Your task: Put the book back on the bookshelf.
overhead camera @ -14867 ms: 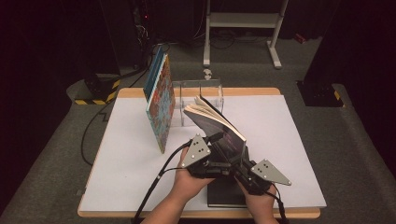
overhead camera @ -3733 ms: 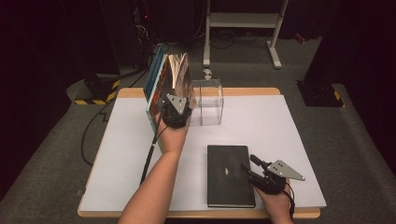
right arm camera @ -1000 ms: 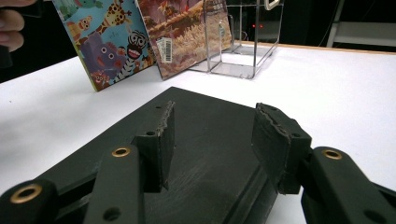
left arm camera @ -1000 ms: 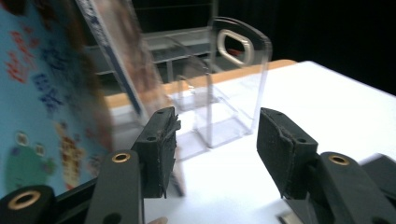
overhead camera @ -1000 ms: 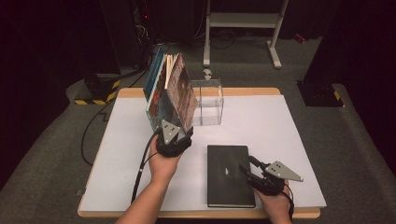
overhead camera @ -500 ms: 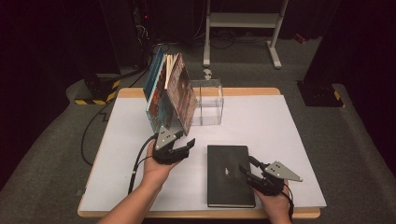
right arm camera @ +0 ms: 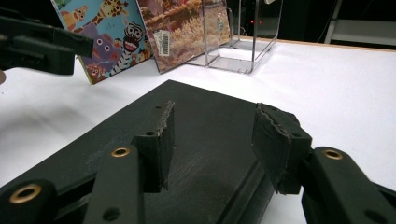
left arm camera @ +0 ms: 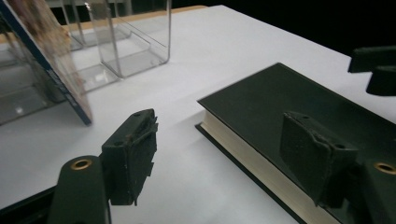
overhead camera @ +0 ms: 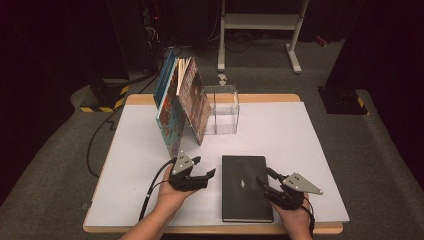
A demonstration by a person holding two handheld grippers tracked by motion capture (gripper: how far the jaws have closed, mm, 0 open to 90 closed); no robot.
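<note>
A black hardcover book (overhead camera: 245,187) lies flat near the table's front edge. My left gripper (overhead camera: 206,166) hovers low just left of it and points at its left edge. Its jaws have just been opening and stand wide apart. In the left gripper view (left arm camera: 224,158) one jaw is over the white table and the other over the black cover (left arm camera: 289,102); neither pad presses on anything. My right gripper (overhead camera: 262,175) rests at the book's right side, open, with both jaws above the cover (right arm camera: 205,112). Two picture books (overhead camera: 180,107) lean against a clear holder (overhead camera: 222,110).
The clear acrylic holder (right arm camera: 243,37) stands at the back middle of the white table (overhead camera: 300,135). An animal picture book (right arm camera: 109,32) and a coral-cover book (right arm camera: 182,28) lean on its left side. Dark floor, a cable (overhead camera: 97,140) and a metal stand (overhead camera: 260,22) lie beyond the table.
My left hand has come down and back from the leaning books to the table beside the black book, and its jaws stand wider. The right gripper and the book have not moved.
</note>
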